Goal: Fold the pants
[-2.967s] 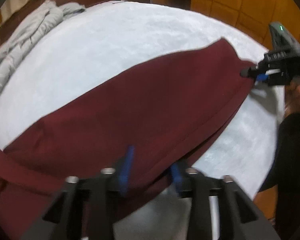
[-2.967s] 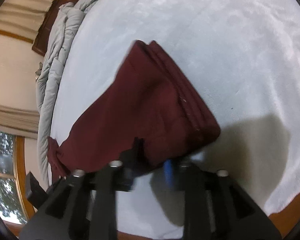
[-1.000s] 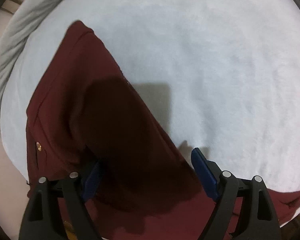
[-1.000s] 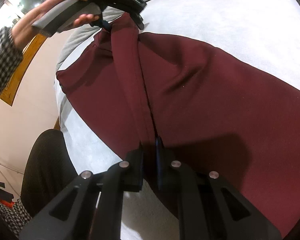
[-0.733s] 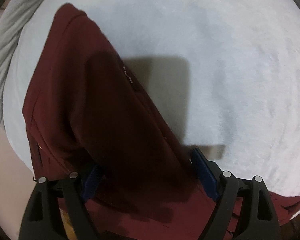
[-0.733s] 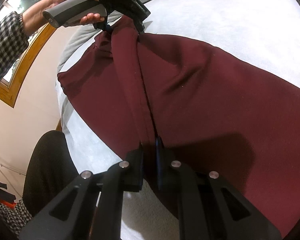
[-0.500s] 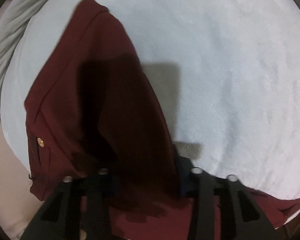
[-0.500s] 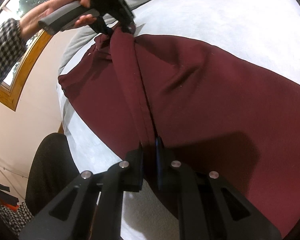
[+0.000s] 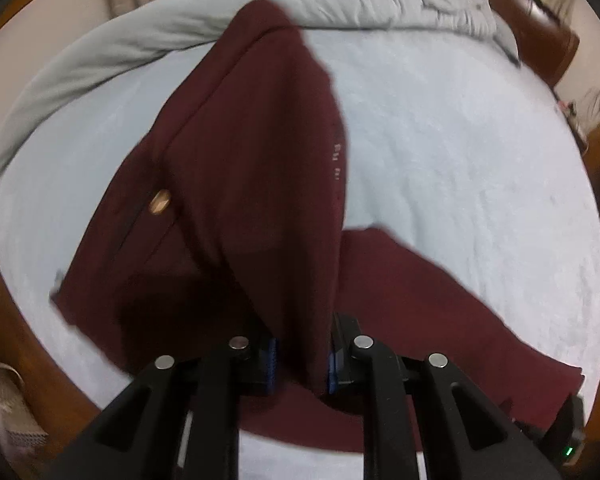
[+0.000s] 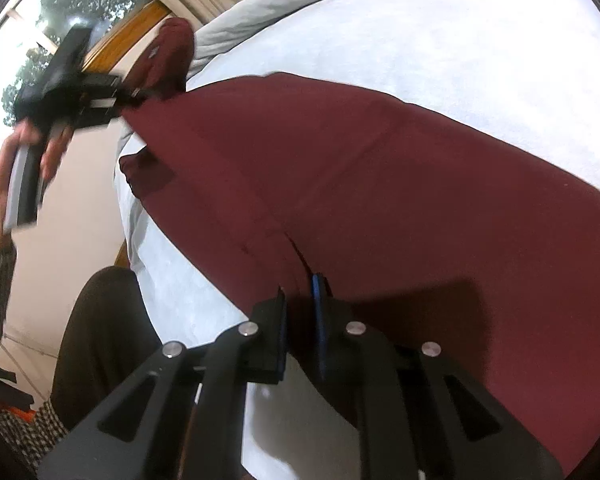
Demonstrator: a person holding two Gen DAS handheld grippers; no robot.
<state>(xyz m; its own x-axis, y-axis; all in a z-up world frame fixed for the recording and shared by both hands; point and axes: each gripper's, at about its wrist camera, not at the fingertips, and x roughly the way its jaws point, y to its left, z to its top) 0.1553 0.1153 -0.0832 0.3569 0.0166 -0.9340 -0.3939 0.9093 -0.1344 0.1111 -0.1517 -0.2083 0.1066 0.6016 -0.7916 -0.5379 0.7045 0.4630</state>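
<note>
Dark red pants lie across a pale blue bed sheet. My left gripper is shut on a bunched fold of the waist end and holds it lifted; a brass button shows on the cloth. In the right wrist view the pants stretch flat over the bed, and my right gripper is shut on their near edge. The left gripper shows there at the upper left, holding the far end raised.
A rumpled grey duvet lies along the far side of the bed. A brown headboard is at the upper right. The wooden bed frame edges the mattress. The person's legs stand beside the bed, below a window.
My left gripper has closed from open onto the waist fold and lifted it, tilting up toward the duvet. My right gripper has stayed shut on the pants' edge.
</note>
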